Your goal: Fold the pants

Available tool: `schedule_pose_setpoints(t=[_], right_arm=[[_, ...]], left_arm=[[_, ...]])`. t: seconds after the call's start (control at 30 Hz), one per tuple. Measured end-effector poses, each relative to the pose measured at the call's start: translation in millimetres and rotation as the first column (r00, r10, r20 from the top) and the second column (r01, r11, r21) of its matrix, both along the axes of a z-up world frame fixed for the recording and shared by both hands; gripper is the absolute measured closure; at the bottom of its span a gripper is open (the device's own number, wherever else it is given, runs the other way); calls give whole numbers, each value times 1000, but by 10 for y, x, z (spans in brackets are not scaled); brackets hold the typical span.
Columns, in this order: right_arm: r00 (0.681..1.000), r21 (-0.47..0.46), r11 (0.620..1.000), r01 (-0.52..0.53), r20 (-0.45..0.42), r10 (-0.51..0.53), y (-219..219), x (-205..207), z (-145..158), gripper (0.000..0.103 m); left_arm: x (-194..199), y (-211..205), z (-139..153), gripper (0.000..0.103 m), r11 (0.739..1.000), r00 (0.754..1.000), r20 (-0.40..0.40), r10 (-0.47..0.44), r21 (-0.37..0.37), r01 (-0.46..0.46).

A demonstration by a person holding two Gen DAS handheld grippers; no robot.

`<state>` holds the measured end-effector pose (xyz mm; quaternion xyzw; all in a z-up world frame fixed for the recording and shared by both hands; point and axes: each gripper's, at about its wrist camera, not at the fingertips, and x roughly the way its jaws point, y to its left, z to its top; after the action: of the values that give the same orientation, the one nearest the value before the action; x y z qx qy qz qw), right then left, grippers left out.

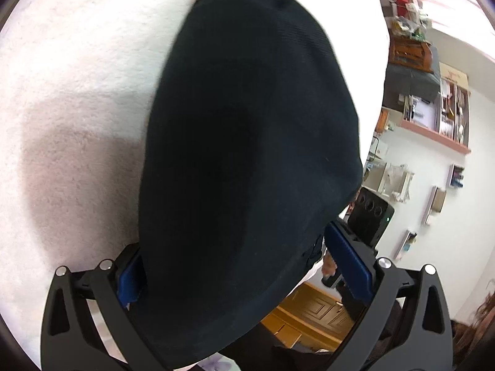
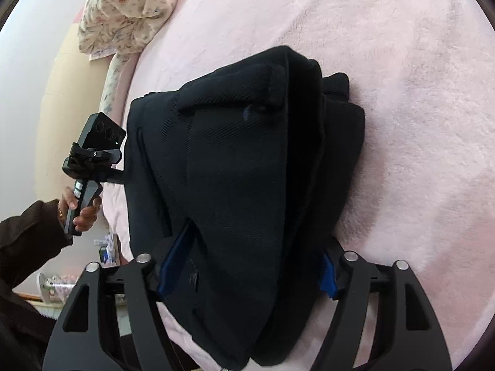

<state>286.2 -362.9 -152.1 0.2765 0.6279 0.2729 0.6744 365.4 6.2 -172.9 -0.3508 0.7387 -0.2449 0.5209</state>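
Pink blanket [image 2: 402,61]; both grippers tilted down, jaws apparently clamping folded pants [image 2: 247,170].

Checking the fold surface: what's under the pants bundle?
A pink fleece blanket lies under the folded black pants and shows all around them. Whatever sits directly beneath the bundle is covered; nothing pokes out from its edges.

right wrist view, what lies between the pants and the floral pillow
Bare pink blanket only; nothing else sits between the folded pants and the pillow in the right wrist view.
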Motion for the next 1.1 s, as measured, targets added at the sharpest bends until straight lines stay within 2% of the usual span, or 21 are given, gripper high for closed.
schedule_pose_setpoints(t=[0.07,0.1,0.2,0.23,0.3,0.37,0.53,0.73,1.1], right_arm=[[1000,10,1000,7,8,-7,-17,-17,17,33],[1000,16,1000,5,15,-5,-46,-24,22,42],[999,35,999,23,29,-24,-125,-49,46,55],[999,34,999,23,41,-25,-118,-73,66,57],[998,39,999,29,51,-31,-118,-87,97,62],[997,46,998,37,64,-40,-72,-100,135,66],[995,61,997,54,79,-58,-14,-105,190,69],[991,70,996,63,113,-71,20,-122,276,72],[979,113,992,57,191,-78,-30,-28,543,74]], left_arm=[[7,-78,4,2,1000,1000,-4,-6,11,6],[14,-107,22,2,1000,1000,2,-22,20,22],[-14,-160,65,3,999,999,21,-26,21,25],[-23,-153,70,6,1000,999,27,-18,27,17],[-53,-101,90,21,996,998,48,-27,86,23],[-59,-45,93,39,994,998,57,-17,112,11],[-82,-79,196,59,984,997,82,7,179,-22],[-110,5,261,76,981,991,125,35,187,-59],[-68,70,492,83,986,975,207,76,132,-105]])
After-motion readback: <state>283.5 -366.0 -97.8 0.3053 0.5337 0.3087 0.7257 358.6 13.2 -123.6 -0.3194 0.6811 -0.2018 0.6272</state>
